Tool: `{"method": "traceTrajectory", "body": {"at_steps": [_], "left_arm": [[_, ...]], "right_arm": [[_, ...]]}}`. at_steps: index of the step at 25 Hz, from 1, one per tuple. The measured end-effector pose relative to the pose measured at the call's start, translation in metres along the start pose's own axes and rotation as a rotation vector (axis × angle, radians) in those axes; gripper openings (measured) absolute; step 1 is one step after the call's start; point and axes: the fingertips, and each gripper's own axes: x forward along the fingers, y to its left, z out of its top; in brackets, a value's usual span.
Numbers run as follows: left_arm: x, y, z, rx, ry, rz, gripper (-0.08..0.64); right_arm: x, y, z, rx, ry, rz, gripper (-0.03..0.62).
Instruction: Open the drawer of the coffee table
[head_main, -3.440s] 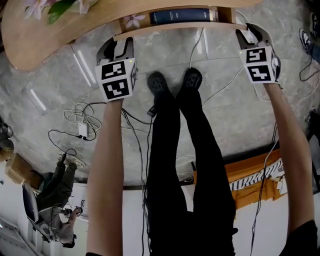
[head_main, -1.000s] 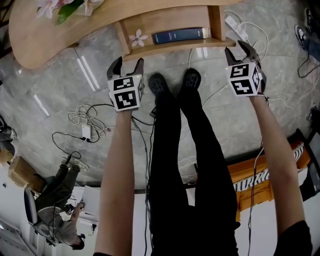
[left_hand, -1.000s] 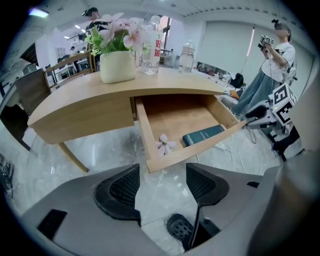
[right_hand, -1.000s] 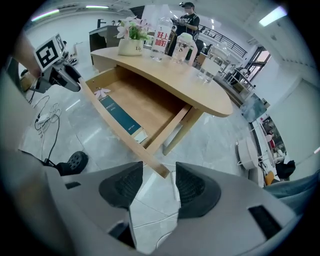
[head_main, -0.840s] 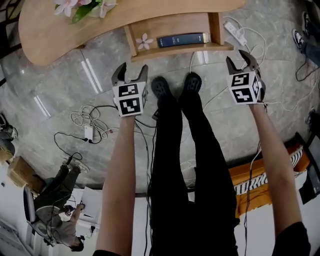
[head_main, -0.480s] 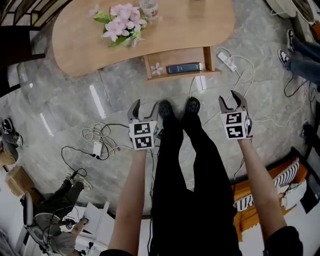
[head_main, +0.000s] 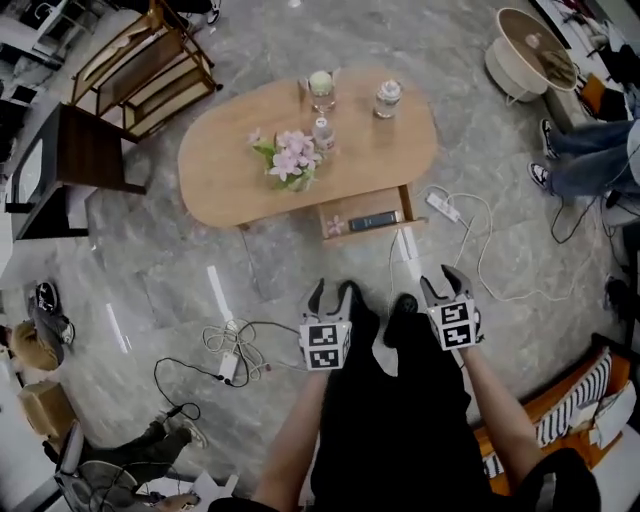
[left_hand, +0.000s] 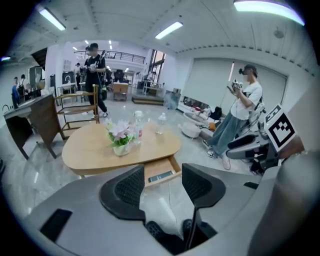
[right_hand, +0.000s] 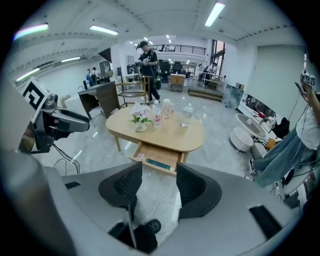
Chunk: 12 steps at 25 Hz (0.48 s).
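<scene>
The oval wooden coffee table (head_main: 230, 175) stands ahead of me with its drawer (head_main: 392, 205) pulled out toward my feet; a dark book (head_main: 374, 220) and a pink flower (head_main: 335, 226) lie inside. My left gripper (head_main: 333, 290) hangs over my left shoe, well short of the drawer, its jaws closing with nothing between them. My right gripper (head_main: 441, 280) is level with it, open and empty. In the left gripper view the drawer (left_hand: 161, 172) shows far off past the left gripper (left_hand: 162, 180). The right gripper view frames the drawer (right_hand: 157, 157) beyond the right gripper (right_hand: 159, 182).
A flower vase (head_main: 292, 160), a cup (head_main: 320, 88) and a jar (head_main: 387, 98) stand on the table. A power strip (head_main: 440, 207) and cables (head_main: 230, 350) lie on the floor. A dark chair (head_main: 80, 150), a wooden rack (head_main: 150, 60), a round white appliance (head_main: 525, 55) and bystanders surround the spot.
Both grippers have risen and pulled back from the open drawer, and the head view has lifted, so the whole table now shows. The left jaws have narrowed slightly.
</scene>
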Motion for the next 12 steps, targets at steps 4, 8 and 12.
{"method": "traceTrajectory", "body": {"at_steps": [4, 8, 12], "left_arm": [[-0.044, -0.032, 0.043, 0.023, -0.095, -0.020, 0.241], [-0.085, -0.061, 0.079, 0.057, -0.209, 0.001, 0.241], [-0.118, -0.102, 0.098, 0.063, -0.309, 0.034, 0.241]], "right_arm": [[-0.052, 0.005, 0.023, 0.051, -0.102, 0.020, 0.195], [-0.103, -0.006, 0.039, 0.070, -0.205, 0.028, 0.195], [-0.151, -0.026, 0.044, 0.069, -0.309, 0.036, 0.195]]}}
